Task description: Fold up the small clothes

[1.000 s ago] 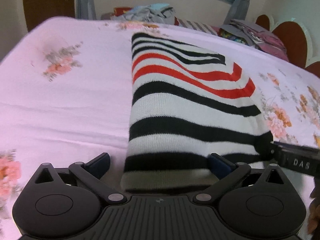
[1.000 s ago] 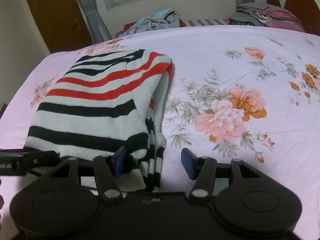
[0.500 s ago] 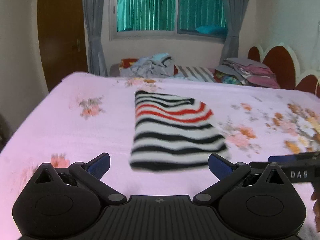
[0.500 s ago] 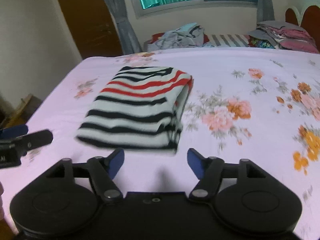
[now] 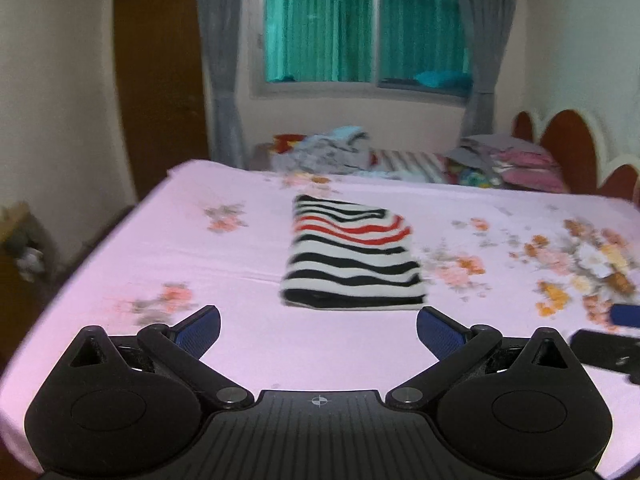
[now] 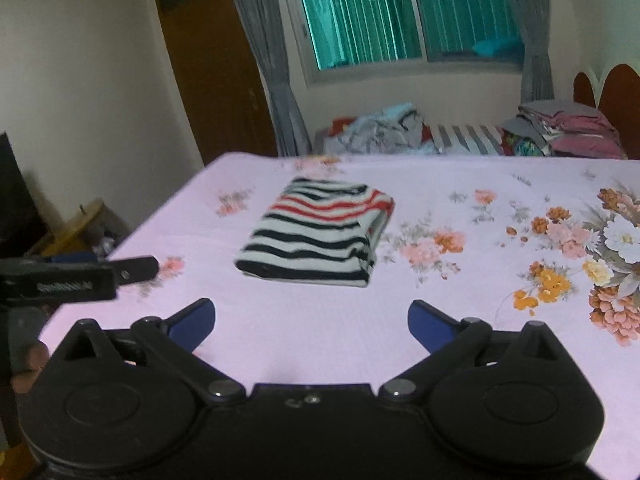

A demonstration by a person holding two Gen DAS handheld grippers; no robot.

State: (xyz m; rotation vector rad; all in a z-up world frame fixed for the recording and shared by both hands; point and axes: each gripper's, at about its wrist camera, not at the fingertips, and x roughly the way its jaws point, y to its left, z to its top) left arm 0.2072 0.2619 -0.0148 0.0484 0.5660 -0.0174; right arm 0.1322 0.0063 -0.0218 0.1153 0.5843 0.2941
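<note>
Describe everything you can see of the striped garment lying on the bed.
The black, white and red striped knit garment lies folded into a compact, roughly rectangular bundle on the pink floral bedsheet. Black and white bands cover most of it; red bands cross the far part. In the right wrist view its layered open edges show on the right side. It rests flat, alone, and nothing but the sheet touches it.

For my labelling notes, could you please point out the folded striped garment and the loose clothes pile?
folded striped garment (image 5: 352, 256), left wrist view, middle of its top face.
loose clothes pile (image 6: 384, 128), right wrist view, centre of the heap.
</note>
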